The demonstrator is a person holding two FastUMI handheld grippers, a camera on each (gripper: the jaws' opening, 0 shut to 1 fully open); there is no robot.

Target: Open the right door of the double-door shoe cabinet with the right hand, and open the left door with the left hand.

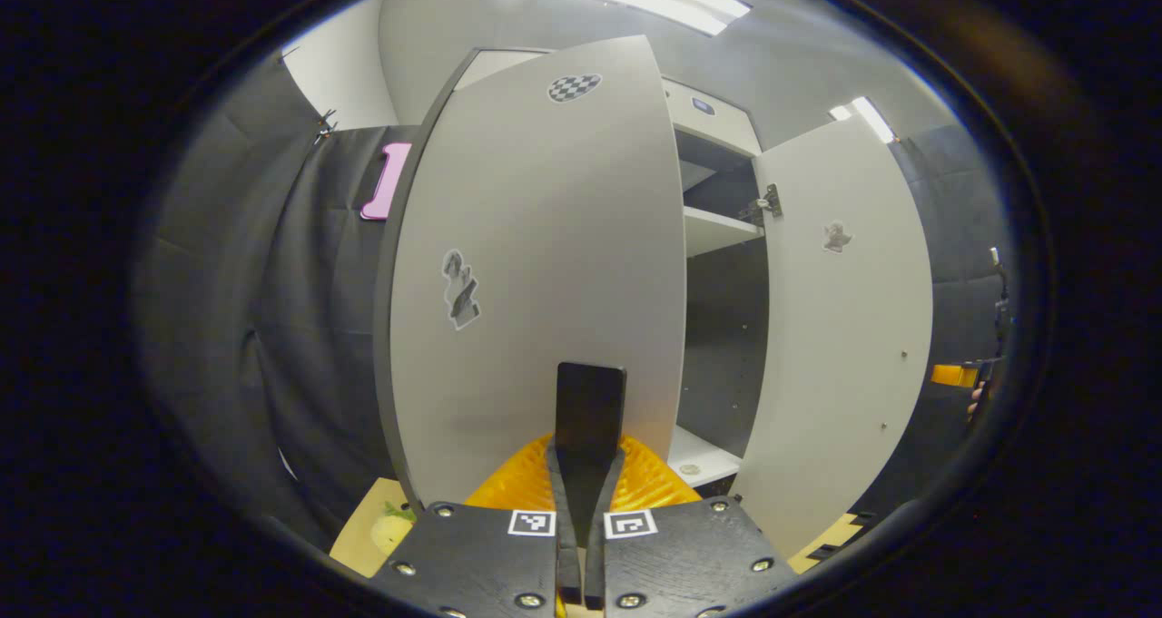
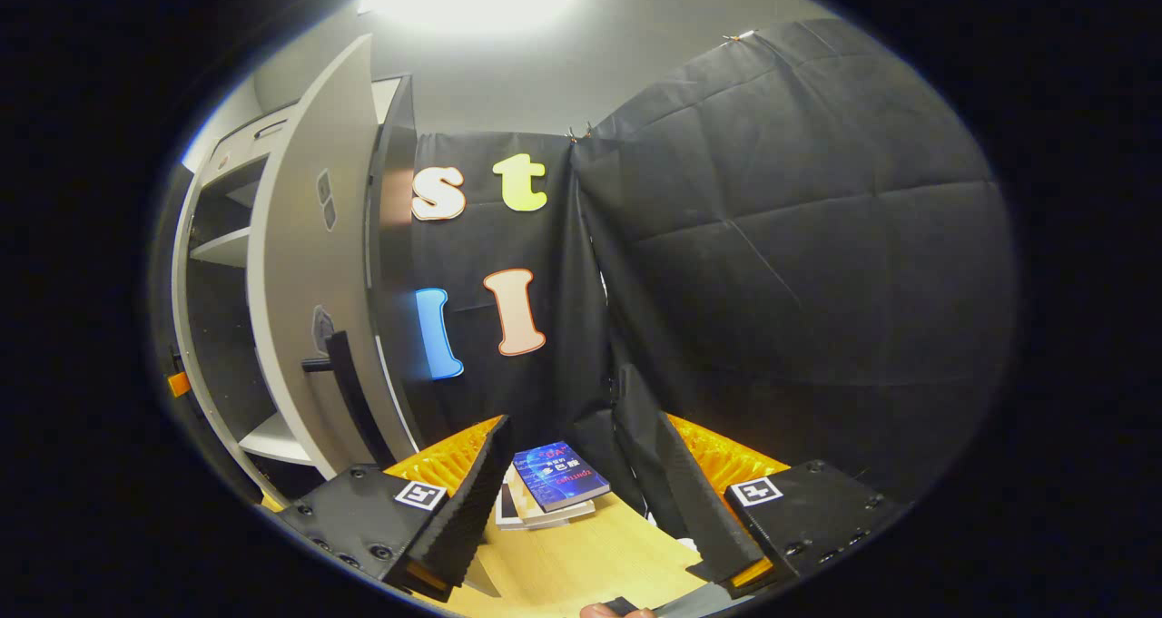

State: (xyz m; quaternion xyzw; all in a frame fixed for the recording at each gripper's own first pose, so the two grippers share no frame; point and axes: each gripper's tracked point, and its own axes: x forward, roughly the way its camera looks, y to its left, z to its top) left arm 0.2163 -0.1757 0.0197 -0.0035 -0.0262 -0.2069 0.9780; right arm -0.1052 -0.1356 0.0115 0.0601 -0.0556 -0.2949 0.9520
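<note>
Left tool (image 1: 590,400): I see its fingers pressed together with no gap, clenched on the dark handle (image 1: 590,409) of the left door, which stands upright between them straight ahead.
Left door (image 1: 536,264): it fills the space right in front of my left tool, swung out from the shoe cabinet (image 1: 717,137), with a checkered sticker near its top and another sticker at mid height.
Right door (image 1: 844,318): ahead and to the right of my left tool, also swung open; its hinge shows at the upper inner edge.
Cabinet interior (image 1: 722,328): between the two doors, dark back panel with pale shelves (image 1: 717,228) above and at the bottom.
Right tool (image 2: 567,491): released, its fingers spread wide apart and holding nothing.
Right door from the right gripper view (image 2: 309,264): off to the left of my right tool and apart from it, edge-on, with its dark handle (image 2: 349,391) sticking out low on the panel.
Books (image 2: 549,486): a small stack lying ahead between the spread fingers, on the wooden floor (image 2: 590,554).
Other tool (image 1: 962,377): far right of my left tool, a small part of it showing past the right door.
</note>
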